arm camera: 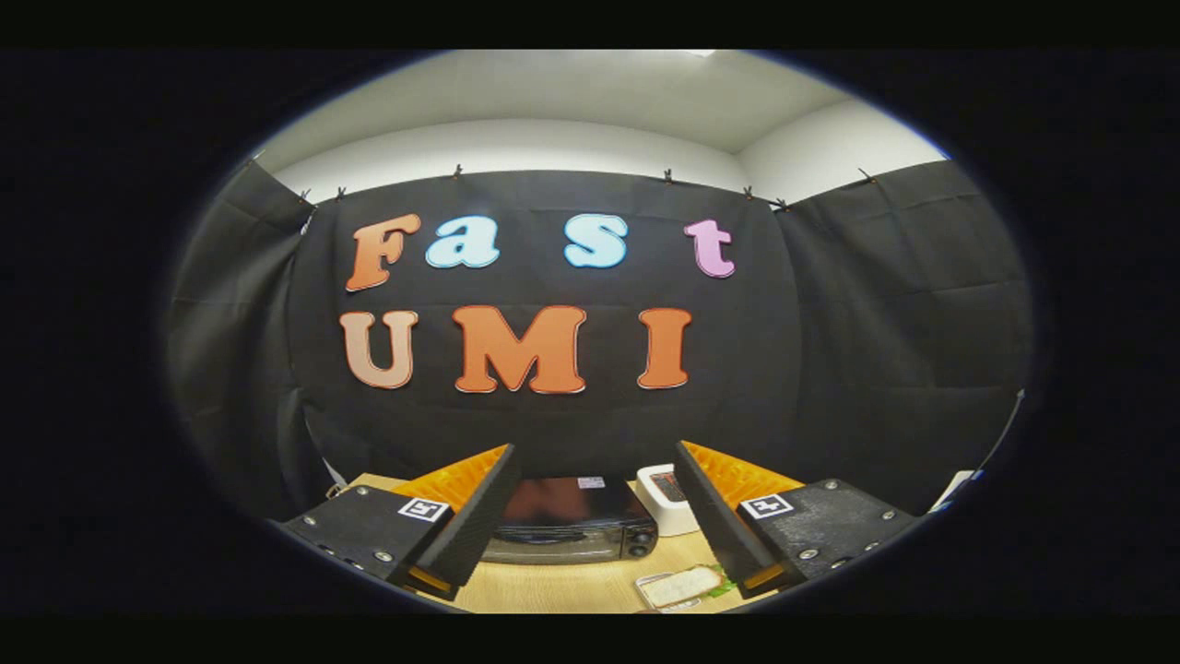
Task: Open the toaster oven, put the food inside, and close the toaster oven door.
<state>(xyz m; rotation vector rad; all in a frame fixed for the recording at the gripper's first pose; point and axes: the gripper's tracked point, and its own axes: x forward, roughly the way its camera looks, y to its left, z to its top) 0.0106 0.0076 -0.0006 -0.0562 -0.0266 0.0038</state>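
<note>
Gripper held high and spread wide, looking down the table at a closed toaster oven.

On the wooden table (572,586), the toaster oven (572,530) sits toward the far edge with its dark glass door facing the gripper (590,516) and apparently not yet opened; the knobs are at its right end. It lies beyond the fingertips and between them, so the gripper seems lined up on it for an approach to the door. The fingers stand far apart with nothing between them. Just right of the oven, a white box-like appliance (666,498) stands at the far edge, partly hidden behind the right finger. Nearer, by the right fingertip, a tray of food (680,586) waits at the table's near edge, within easy reach for loading once the door is down.
</note>
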